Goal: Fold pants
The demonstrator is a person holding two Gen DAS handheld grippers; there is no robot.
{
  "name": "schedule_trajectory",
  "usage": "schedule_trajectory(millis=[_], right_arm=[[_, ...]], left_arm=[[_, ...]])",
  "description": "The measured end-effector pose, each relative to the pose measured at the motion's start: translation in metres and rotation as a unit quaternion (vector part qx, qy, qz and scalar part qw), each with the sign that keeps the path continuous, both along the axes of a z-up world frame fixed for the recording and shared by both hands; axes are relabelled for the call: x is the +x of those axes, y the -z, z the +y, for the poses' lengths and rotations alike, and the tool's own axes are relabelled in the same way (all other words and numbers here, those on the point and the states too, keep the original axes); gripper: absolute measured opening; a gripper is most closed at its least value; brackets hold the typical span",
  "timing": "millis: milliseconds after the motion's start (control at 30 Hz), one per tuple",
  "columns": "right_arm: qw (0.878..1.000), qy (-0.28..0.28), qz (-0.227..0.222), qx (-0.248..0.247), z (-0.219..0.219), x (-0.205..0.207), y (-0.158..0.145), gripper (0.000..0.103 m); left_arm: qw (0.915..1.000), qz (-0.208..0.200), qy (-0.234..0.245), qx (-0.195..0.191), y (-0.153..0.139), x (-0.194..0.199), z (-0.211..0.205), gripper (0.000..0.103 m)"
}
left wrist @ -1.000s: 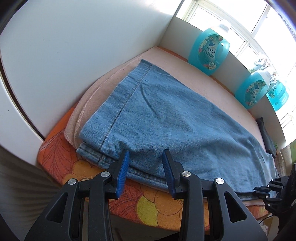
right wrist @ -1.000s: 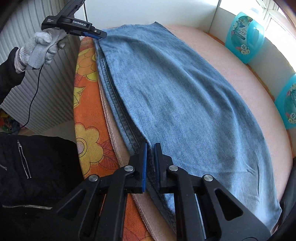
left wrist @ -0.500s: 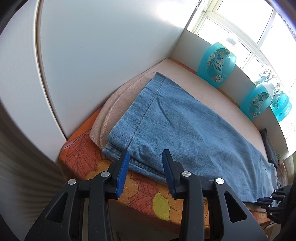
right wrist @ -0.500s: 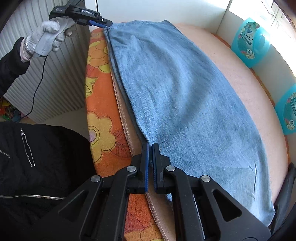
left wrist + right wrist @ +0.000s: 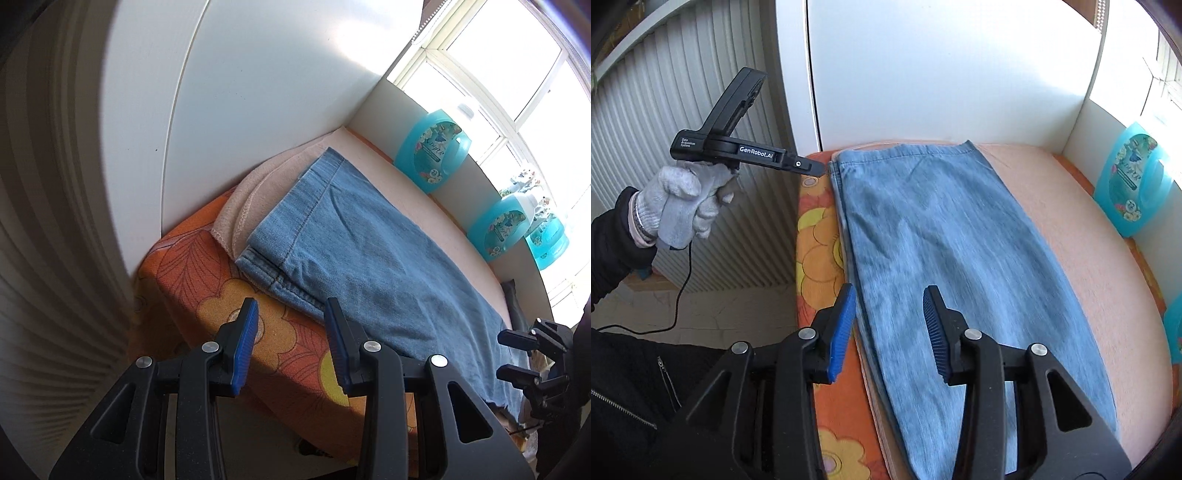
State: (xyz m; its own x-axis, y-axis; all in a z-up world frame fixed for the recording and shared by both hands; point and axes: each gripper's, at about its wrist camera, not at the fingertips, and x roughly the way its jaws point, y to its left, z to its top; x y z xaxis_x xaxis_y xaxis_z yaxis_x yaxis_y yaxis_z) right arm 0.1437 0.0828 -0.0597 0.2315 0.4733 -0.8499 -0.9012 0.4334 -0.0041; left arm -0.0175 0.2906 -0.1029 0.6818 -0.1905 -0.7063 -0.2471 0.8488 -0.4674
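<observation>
The right hand-held gripper (image 5: 889,328) has been opened and lifted off the pants (image 5: 953,266); the left hand-held gripper (image 5: 291,343) hangs open beyond the bench (image 5: 207,280) edge. The waistband is cut off.

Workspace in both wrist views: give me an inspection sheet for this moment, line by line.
Surface: orange floral cover with a peach towel spread over it.
Job's things: blue jeans lie flat and lengthwise on the towel, legs stacked, hem toward the white wall.
Clutter: three turquoise detergent bottles along the window ledge; a dark object by the ledge, unidentifiable.
Grippers: left gripper jaws apart, off the near edge, holding nothing; right gripper jaws apart above the jeans, holding nothing.
Cables: a black cable hangs from the gloved left hand.
Surroundings: white panel wall, ribbed radiator, bright window.
</observation>
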Motion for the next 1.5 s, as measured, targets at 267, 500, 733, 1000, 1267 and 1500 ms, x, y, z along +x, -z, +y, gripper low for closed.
schedule_trajectory(millis=[267,500,733,1000,1267,1500], right_arm=[[0.998,-0.050,0.022,-0.010,0.090,0.019,0.045,0.039],[0.998,-0.051,0.031,-0.023,0.135,0.037,0.076,0.039],[0.998,-0.051,0.029,-0.028,0.149,0.042,0.087,0.016],[0.997,-0.043,0.072,0.003,0.143,0.051,0.081,0.007],[0.994,-0.059,0.090,0.000,0.150,0.045,0.079,0.004],[0.993,-0.057,0.099,-0.001,0.153,0.044,0.087,0.007]], left_arm=[[0.9999,-0.003,0.005,-0.015,0.004,-0.003,0.005,0.035],[0.9998,-0.009,-0.003,-0.018,0.002,-0.009,0.011,0.035],[0.9997,-0.009,-0.007,-0.021,0.004,-0.009,0.013,0.035],[0.9987,-0.013,-0.007,-0.049,0.010,-0.006,0.017,0.035],[0.9982,-0.023,-0.019,-0.051,0.005,-0.008,0.025,0.035],[0.9978,-0.025,-0.026,-0.055,0.006,-0.003,0.028,0.035]])
